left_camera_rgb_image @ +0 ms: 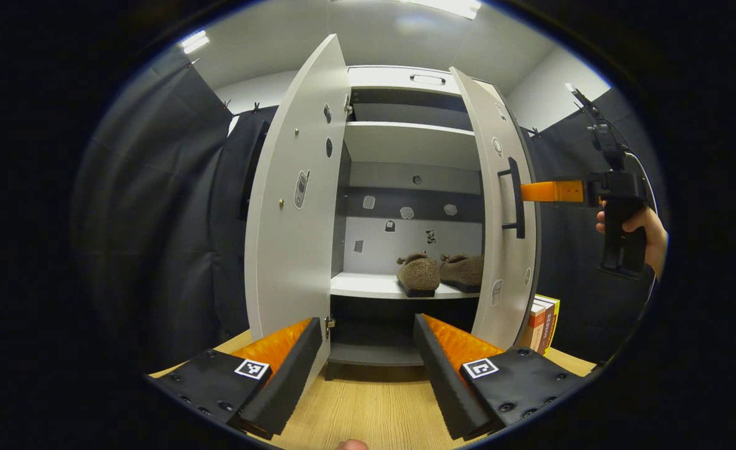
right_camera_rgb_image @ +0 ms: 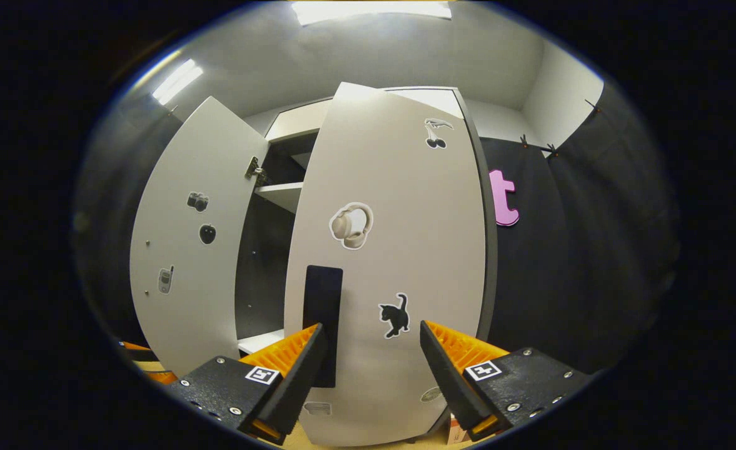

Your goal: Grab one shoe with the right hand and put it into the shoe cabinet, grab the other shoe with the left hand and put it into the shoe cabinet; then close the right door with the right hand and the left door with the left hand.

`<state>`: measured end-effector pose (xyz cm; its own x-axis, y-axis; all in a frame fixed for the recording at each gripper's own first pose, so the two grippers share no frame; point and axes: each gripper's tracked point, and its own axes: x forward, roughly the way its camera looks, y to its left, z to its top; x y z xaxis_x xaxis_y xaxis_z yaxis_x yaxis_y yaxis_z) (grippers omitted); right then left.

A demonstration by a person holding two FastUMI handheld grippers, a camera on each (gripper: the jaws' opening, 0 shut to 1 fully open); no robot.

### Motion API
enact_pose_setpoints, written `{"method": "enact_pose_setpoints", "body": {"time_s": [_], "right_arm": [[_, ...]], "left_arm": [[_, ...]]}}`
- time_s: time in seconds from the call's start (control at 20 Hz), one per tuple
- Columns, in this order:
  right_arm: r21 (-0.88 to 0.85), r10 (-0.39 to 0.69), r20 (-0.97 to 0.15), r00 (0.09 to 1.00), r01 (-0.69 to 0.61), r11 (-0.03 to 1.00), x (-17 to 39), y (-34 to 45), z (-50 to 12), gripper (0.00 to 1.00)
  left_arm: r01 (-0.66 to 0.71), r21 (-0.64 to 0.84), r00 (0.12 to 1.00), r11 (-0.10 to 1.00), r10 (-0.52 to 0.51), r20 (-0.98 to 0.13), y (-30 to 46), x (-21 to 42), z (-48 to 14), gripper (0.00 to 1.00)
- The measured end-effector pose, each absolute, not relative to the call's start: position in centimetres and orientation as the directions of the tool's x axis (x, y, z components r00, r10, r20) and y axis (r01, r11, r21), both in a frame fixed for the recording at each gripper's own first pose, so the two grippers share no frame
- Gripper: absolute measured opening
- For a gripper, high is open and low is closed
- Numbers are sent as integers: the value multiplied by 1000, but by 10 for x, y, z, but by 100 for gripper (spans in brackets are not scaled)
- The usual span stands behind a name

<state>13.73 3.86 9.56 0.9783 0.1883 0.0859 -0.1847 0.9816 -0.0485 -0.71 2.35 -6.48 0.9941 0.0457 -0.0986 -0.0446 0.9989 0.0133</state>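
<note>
both shoes (left_camera_rgb_image: 440, 273) are parked side by side on the cabinet shelf (left_camera_rgb_image: 368, 286), so the right gripper (right_camera_rgb_image: 371, 359), fingers spread and empty, is pressed to the right door (right_camera_rgb_image: 399, 250) beside its handle (right_camera_rgb_image: 322, 322), while the left gripper (left_camera_rgb_image: 368, 359) is held released facing the left door (left_camera_rgb_image: 290, 219).

Two tan, fleecy shoes (left_camera_rgb_image: 419, 273) with dark soles sit on a pale grey shelf (left_camera_rgb_image: 374, 286) inside a light grey shoe cabinet (left_camera_rgb_image: 405, 78) whose back panel carries a dark band. The left door (left_camera_rgb_image: 293, 206) bears small black and grey stickers; the right door (right_camera_rgb_image: 393, 250) shows a black cat, cherries, cream headphones and a black handle (right_camera_rgb_image: 323, 312). Each tool (left_camera_rgb_image: 368, 350) pairs orange ribbed fingers (right_camera_rgb_image: 280, 350) with black pads and black-and-white square markers. The floor (left_camera_rgb_image: 368, 406) is light wood grain.
</note>
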Motion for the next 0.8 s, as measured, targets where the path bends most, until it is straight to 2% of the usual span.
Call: {"method": "enact_pose_setpoints", "body": {"time_s": [0.1, 0.2, 0.35, 0.4, 0.45, 0.6, 0.65, 0.8], "right_arm": [[-46, 181, 90, 979, -178, 983, 142, 46, 93, 92], [-32, 174, 86, 981, -172, 985, 146, 49, 92, 92], [5, 175, 60, 983, -176, 984, 159, 55, 89, 91], [14, 178, 52, 983, -178, 984, 165, 57, 89, 91], [21, 180, 45, 983, -181, 983, 167, 58, 89, 91], [5, 190, 36, 981, -190, 982, 176, 62, 88, 91], [-2, 188, 38, 981, -188, 982, 177, 63, 88, 91], [-6, 185, 34, 982, -185, 983, 179, 65, 88, 91]], "left_arm": [[-43, 20, 994, 999, 45, -95, 24, -8, -63, 99], [-41, 23, 994, 999, 43, -98, 24, -9, -63, 94], [-42, 20, 994, 999, 44, -101, 24, -10, -63, 94], [-43, 18, 994, 999, 45, -102, 25, -10, -64, 97], [-45, 18, 994, 999, 47, -103, 25, -10, -64, 94], [-52, 22, 994, 998, 53, -95, 29, -13, -62, 99], [-54, 21, 994, 998, 56, -94, 30, -14, -61, 94], [-66, 16, 994, 998, 67, -90, 36, -14, -58, 99]]}}
